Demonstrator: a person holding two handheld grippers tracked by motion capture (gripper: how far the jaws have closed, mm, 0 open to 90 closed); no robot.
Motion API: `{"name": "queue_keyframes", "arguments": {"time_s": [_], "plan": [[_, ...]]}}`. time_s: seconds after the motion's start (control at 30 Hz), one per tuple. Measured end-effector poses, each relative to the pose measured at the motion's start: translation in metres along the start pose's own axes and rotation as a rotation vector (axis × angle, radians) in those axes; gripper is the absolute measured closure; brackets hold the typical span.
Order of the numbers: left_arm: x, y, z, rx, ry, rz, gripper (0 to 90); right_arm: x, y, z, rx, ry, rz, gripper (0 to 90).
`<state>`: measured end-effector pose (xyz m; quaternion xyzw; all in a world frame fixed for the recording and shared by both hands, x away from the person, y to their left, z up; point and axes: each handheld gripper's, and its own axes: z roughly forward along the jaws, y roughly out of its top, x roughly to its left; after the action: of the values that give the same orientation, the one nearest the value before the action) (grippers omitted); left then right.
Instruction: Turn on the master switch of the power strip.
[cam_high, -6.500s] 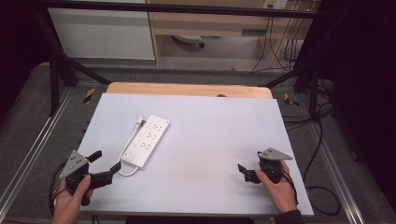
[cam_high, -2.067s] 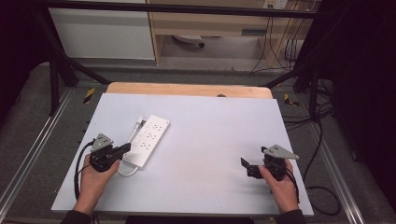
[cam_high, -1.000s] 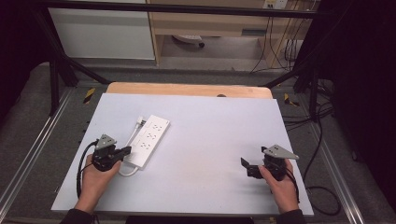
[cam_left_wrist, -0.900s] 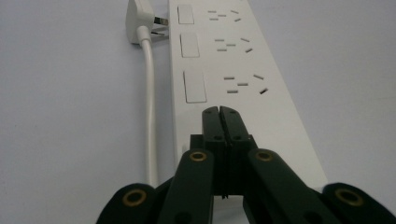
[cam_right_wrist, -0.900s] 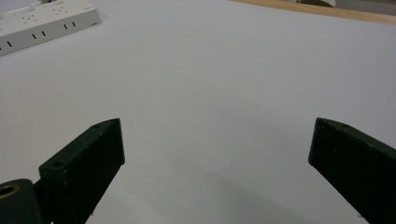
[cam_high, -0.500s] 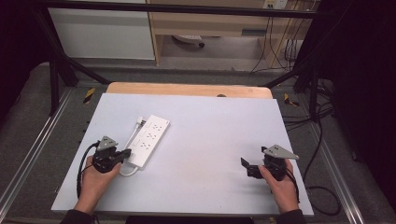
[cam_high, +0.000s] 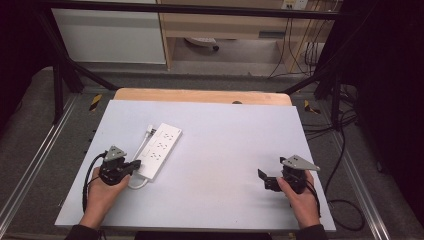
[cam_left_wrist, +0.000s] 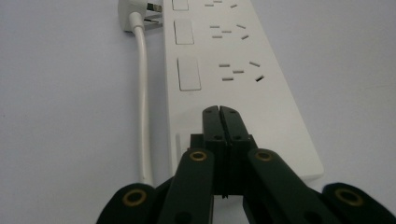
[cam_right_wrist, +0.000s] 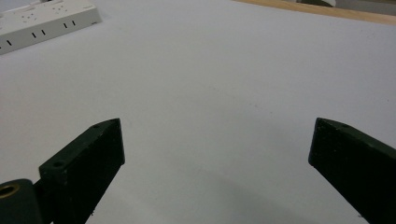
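Note:
A white power strip (cam_high: 160, 150) lies at an angle on the left half of the grey-white table top (cam_high: 225, 150). Its white cable (cam_left_wrist: 142, 93) runs along its side to a plug (cam_left_wrist: 133, 9) at the far end and loops round the near end. My left gripper (cam_high: 134, 165) is shut with nothing between its jaws, its tips (cam_left_wrist: 219, 111) over the near end of the power strip (cam_left_wrist: 233, 70), just short of the nearest switch (cam_left_wrist: 188, 73). My right gripper (cam_high: 264, 179) stands open at the right front of the table, over bare surface (cam_right_wrist: 219, 93), nothing between its jaws.
A wooden strip (cam_high: 200, 96) edges the table's far side. Metal rails (cam_high: 30, 170) run along both sides, cables (cam_high: 345, 150) hang at the right. The far end of the power strip (cam_right_wrist: 42, 21) shows at the upper left of the right gripper view.
The left gripper moved from the front left corner up to the near end of the power strip and has held there for the last second. The right gripper has barely shifted.

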<state>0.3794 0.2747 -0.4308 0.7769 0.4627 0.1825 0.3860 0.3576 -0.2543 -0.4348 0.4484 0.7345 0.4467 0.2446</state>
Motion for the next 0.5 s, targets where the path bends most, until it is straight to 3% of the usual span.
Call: {"name": "queue_keyframes", "arguments": {"time_s": [0.5], "plan": [[0.0,0.0002,0.0003,0.002,-0.001,-0.012,90.0,0.0006,-0.0001,0.0005,0.006,0.001,-0.005,3.9]]}}
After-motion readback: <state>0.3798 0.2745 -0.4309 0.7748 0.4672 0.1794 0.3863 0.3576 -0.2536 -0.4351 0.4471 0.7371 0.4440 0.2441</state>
